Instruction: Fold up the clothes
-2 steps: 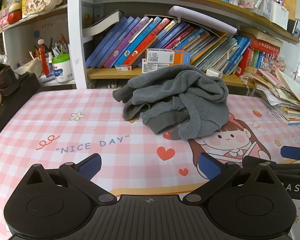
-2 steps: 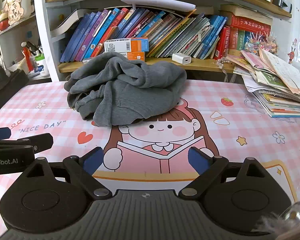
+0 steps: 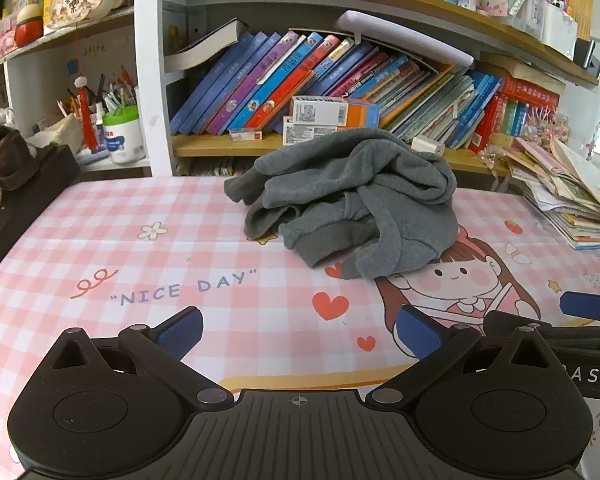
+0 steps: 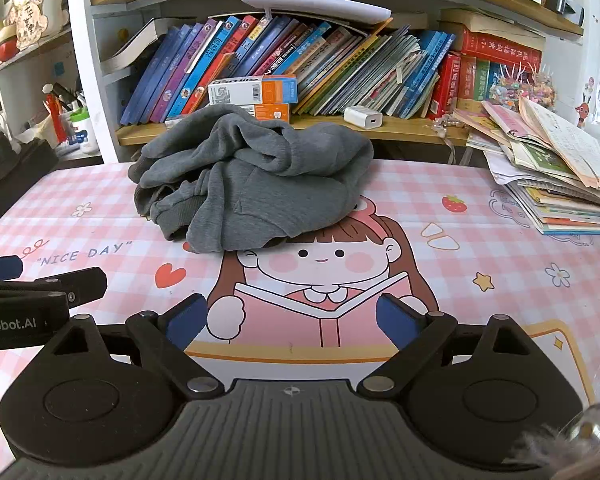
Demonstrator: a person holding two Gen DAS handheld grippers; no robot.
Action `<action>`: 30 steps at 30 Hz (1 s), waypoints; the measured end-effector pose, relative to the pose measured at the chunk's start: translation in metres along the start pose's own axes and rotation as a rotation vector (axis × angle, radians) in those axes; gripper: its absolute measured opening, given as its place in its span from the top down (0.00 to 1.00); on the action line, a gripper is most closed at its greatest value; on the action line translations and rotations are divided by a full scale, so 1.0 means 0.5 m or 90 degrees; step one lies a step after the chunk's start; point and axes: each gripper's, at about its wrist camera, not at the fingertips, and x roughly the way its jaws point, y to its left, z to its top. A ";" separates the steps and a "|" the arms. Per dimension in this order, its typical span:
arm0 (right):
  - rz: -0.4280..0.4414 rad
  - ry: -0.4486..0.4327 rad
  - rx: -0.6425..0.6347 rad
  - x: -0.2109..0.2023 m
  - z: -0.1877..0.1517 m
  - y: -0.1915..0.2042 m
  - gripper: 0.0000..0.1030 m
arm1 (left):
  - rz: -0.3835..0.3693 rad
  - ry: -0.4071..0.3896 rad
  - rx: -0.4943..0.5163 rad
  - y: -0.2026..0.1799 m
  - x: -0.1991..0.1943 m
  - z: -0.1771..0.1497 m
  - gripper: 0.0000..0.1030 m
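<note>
A grey sweatshirt [image 3: 352, 200] lies crumpled in a heap on the pink checked tablecloth [image 3: 120, 256], toward the far middle of the table; it also shows in the right wrist view [image 4: 252, 176]. My left gripper [image 3: 300, 332] is open and empty, low over the near part of the table, well short of the heap. My right gripper [image 4: 292, 320] is open and empty, beside the left one and equally short of the heap. The right gripper's finger shows at the right edge of the left wrist view [image 3: 584, 306].
A bookshelf [image 3: 340, 80] full of leaning books stands right behind the table. A stack of booklets and papers [image 4: 556, 176] lies at the right end. A dark bag [image 3: 16, 176] sits at the left edge. A pen cup [image 3: 122, 134] stands on the left shelf.
</note>
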 end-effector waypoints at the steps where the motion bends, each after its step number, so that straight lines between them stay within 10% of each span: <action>1: 0.000 0.001 0.000 0.000 0.000 0.000 0.11 | -0.001 0.001 -0.001 0.001 0.000 0.001 0.00; 30: 0.001 0.007 0.002 0.004 -0.002 -0.001 0.10 | 0.009 0.017 -0.001 -0.005 0.009 -0.007 0.00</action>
